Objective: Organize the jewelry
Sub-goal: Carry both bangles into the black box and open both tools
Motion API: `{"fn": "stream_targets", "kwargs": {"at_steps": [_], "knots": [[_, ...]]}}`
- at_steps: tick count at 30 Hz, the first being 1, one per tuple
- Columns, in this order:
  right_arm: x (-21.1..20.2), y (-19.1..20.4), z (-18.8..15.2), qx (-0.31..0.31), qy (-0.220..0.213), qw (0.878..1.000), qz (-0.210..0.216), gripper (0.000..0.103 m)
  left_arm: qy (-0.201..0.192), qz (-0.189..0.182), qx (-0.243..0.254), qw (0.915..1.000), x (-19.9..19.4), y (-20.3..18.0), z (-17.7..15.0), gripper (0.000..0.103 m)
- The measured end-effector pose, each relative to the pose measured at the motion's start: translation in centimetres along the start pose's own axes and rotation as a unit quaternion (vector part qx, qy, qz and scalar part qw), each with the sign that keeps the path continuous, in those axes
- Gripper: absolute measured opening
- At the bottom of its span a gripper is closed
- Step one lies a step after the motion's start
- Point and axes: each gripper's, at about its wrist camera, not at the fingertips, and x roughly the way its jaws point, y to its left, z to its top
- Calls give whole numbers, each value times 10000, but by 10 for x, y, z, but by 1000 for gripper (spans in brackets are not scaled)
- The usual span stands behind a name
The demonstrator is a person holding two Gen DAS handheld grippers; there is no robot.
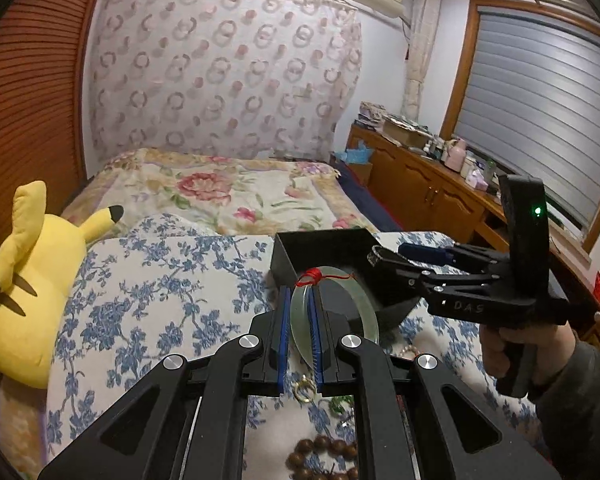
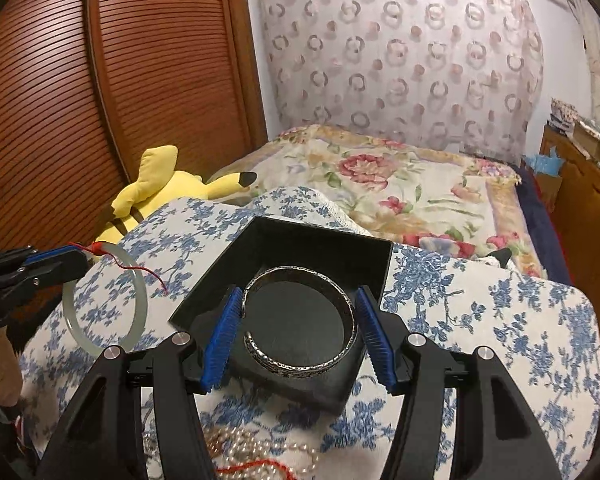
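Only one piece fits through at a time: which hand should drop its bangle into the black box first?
Right, probably. The right gripper holds the silver bangle directly over the black box, between its fingers. The left gripper is clamped on the jade bangle, which hangs beside the box over the floral cloth.

Your right claw (image 2: 296,332), filling the black box (image 2: 320,236) mouth, blocks that way; open cloth lies left, up to the far-left yellow plush toy (image 1: 32,280).

a home bedroom: bed (image 1: 228,196), louvred wardrobe (image 2: 100,80), plush toy (image 1: 32,280).
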Motion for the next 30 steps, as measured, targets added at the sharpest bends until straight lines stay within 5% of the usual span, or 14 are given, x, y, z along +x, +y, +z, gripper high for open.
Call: {"fn": "stream_targets", "kwargs": {"at_steps": [16, 30], "knots": [[-34, -37, -21, 390, -178, 9990, -109, 62, 200, -6, 109, 9997, 50, -23, 21, 8], [-56, -30, -48, 284, -258, 9992, -65, 62, 671, 140, 316, 9971, 100, -42, 15, 9]]}}
